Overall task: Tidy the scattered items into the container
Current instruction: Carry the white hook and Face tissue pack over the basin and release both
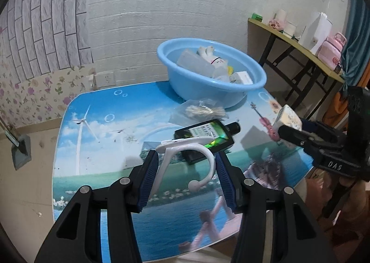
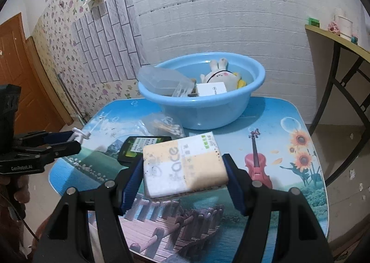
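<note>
Carry step, by my reading: the left gripper (image 1: pixel 187 170) clamps a white hook (image 1: pixel 185 147), the right gripper (image 2: pixel 182 170) grips a tissue pack (image 2: pixel 185 165), and both next need lifting over the blue basin (image 2: pixel 256 78) at twelve o'clock.

hidden: green bottle (image 1: pixel 205 139) partly behind white hook (image 1: pixel 185 161) | unreadable: bottle label | blurred: tissue pack (image 1: pixel 288 120)

We are seeing a white hook (image 1: pixel 185 161) hanging up off the table, a soft tissue pack (image 2: pixel 185 168) hanging tilted too, a dark bottle (image 1: pixel 205 134) lying flat, a clear bag (image 1: pixel 198 111) sitting beside the blue tub (image 1: pixel 208 91), toys lying inside it
</note>
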`<action>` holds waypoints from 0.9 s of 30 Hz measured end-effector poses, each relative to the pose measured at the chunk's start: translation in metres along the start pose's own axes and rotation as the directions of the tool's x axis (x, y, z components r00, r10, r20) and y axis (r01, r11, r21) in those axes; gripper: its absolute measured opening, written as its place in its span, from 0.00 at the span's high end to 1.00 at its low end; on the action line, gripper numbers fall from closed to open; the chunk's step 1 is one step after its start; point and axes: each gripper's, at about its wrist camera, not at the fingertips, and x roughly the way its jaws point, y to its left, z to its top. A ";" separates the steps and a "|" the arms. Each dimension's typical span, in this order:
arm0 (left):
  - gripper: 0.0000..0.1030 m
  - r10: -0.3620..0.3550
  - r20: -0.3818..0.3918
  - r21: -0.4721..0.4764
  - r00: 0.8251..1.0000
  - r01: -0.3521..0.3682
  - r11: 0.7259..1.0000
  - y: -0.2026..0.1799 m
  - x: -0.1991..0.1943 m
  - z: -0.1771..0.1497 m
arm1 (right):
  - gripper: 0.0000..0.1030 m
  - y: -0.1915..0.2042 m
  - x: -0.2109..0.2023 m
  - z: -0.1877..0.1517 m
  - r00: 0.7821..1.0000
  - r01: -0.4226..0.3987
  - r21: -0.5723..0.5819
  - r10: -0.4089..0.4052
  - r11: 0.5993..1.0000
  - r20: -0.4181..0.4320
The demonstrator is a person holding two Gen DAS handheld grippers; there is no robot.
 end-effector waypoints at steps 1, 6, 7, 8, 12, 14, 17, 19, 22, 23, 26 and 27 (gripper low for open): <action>0.51 0.001 0.000 -0.001 1.000 -0.001 1.000 -0.001 0.000 0.001 | 0.36 0.000 -0.001 0.001 1.000 0.002 -0.004 -0.002 1.000 0.004; 0.51 0.019 -0.020 -0.035 1.000 -0.020 0.999 -0.004 0.004 0.011 | 0.36 -0.003 -0.005 0.006 1.000 -0.001 0.000 0.001 1.000 0.009; 0.51 0.019 -0.021 -0.043 1.000 -0.020 0.999 -0.004 0.004 0.015 | 0.36 -0.003 -0.006 0.008 1.000 -0.002 -0.001 0.002 1.000 0.013; 0.51 0.018 -0.017 -0.044 1.000 -0.019 0.999 -0.006 0.004 0.018 | 0.36 -0.004 -0.007 0.009 1.000 -0.005 -0.001 0.005 1.000 0.019; 0.51 0.000 0.009 -0.024 1.000 0.000 1.000 -0.017 0.000 0.031 | 0.36 -0.007 -0.013 0.019 0.999 -0.010 0.003 0.009 1.000 0.047; 0.51 -0.007 0.016 -0.011 1.000 0.007 1.000 -0.022 0.001 0.038 | 0.36 -0.009 -0.014 0.027 0.998 -0.012 0.005 0.012 1.000 0.067; 0.51 -0.009 0.017 0.014 1.000 0.009 1.000 -0.032 0.005 0.051 | 0.36 -0.011 -0.015 0.038 0.995 -0.020 0.012 0.019 1.000 0.095; 0.51 -0.011 0.018 0.024 1.000 0.011 1.000 -0.036 0.008 0.058 | 0.36 -0.013 -0.014 0.043 0.994 -0.027 0.014 0.025 1.000 0.106; 0.51 -0.017 0.018 0.041 1.000 0.016 0.999 -0.043 0.013 0.070 | 0.36 -0.016 -0.011 0.049 0.993 -0.033 0.016 0.031 0.999 0.115; 0.51 -0.018 0.017 0.044 1.000 0.017 0.999 -0.044 0.016 0.074 | 0.36 -0.019 -0.008 0.050 0.993 -0.035 0.018 0.033 0.999 0.113; 0.51 -0.022 0.010 0.051 1.000 0.021 0.998 -0.048 0.025 0.083 | 0.36 -0.024 -0.001 0.054 0.993 -0.040 0.025 0.037 0.999 0.109; 0.51 -0.024 0.008 0.053 1.000 0.023 0.998 -0.050 0.028 0.085 | 0.36 -0.027 0.002 0.055 0.993 -0.040 0.025 0.037 0.999 0.108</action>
